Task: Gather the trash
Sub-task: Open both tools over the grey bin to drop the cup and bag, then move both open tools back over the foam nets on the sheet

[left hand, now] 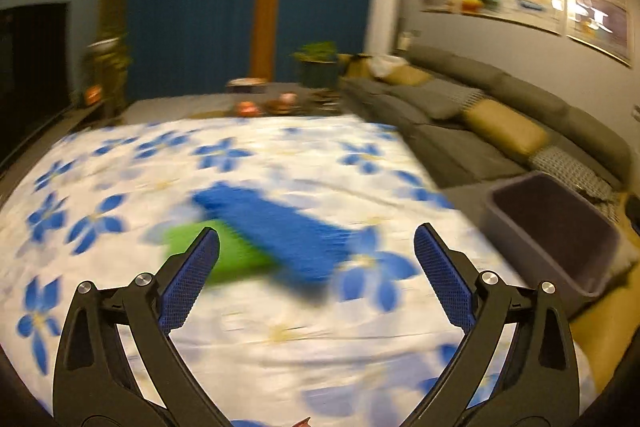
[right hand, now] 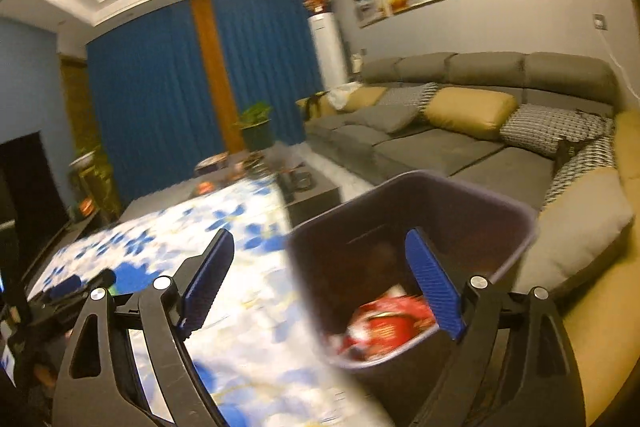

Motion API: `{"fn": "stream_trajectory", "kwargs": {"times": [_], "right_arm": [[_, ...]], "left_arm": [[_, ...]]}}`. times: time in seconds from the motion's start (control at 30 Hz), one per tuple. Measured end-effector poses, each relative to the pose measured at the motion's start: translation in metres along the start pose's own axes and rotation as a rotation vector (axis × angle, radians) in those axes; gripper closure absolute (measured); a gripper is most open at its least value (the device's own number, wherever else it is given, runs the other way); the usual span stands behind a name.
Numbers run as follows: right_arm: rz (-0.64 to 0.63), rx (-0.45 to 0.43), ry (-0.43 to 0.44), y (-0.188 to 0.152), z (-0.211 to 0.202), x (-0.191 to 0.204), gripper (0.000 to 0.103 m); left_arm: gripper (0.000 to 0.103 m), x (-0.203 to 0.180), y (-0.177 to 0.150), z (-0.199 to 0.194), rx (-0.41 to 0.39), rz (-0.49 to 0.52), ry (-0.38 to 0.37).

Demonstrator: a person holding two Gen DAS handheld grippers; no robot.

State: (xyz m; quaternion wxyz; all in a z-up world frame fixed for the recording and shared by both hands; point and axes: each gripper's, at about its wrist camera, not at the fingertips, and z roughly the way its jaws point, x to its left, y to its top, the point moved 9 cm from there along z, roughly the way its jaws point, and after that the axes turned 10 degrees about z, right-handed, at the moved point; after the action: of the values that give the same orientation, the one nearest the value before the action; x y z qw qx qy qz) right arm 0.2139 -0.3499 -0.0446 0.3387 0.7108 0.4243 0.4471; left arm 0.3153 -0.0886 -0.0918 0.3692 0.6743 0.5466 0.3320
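A blurred blue flat packet (left hand: 276, 231) lies on the flower-print tablecloth (left hand: 280, 331), overlapping a green item (left hand: 232, 255). My left gripper (left hand: 316, 239) is open and empty, just short of them. A dark purple trash bin (left hand: 556, 231) stands right of the table; it also shows in the right wrist view (right hand: 472, 199). A red wrapper (right hand: 384, 327) lies inside the bin. My right gripper (right hand: 320, 243) is open and empty, above the bin's left rim.
A grey sofa (right hand: 440, 143) with tan and patterned cushions runs along the right wall. A dark coffee table (right hand: 304, 187) with small items stands beyond the cloth-covered table. Blue curtains, a potted plant (left hand: 316, 67) and a white floor unit stand at the back.
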Motion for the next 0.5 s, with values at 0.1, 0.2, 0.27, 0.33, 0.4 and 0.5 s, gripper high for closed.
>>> {"fn": "stream_trajectory", "kwargs": {"times": [0.1,0.2,0.27,0.33,0.4,0.5], "right_arm": [[-0.045,0.053,0.038,-0.020,0.011,0.031,0.018],[-0.085,0.101,0.082,-0.042,0.022,0.063,0.018],[-0.108,0.126,0.097,-0.052,0.031,0.080,0.018],[-0.131,0.166,0.109,-0.066,0.045,0.100,0.018],[-0.166,0.201,0.121,-0.081,0.057,0.120,0.018],[-0.231,0.254,0.151,-0.103,0.072,0.152,0.018]], "left_arm": [[0.007,0.040,-0.009,-0.005,0.021,-0.049,0.067],[0.007,0.071,-0.016,-0.014,0.013,-0.070,0.126],[0.007,0.088,-0.019,-0.019,0.008,-0.068,0.174],[0.007,0.104,-0.021,-0.025,-0.001,-0.077,0.223],[0.007,0.121,-0.021,-0.029,-0.017,-0.095,0.268],[0.007,0.136,-0.022,-0.031,-0.033,-0.122,0.290]]}}
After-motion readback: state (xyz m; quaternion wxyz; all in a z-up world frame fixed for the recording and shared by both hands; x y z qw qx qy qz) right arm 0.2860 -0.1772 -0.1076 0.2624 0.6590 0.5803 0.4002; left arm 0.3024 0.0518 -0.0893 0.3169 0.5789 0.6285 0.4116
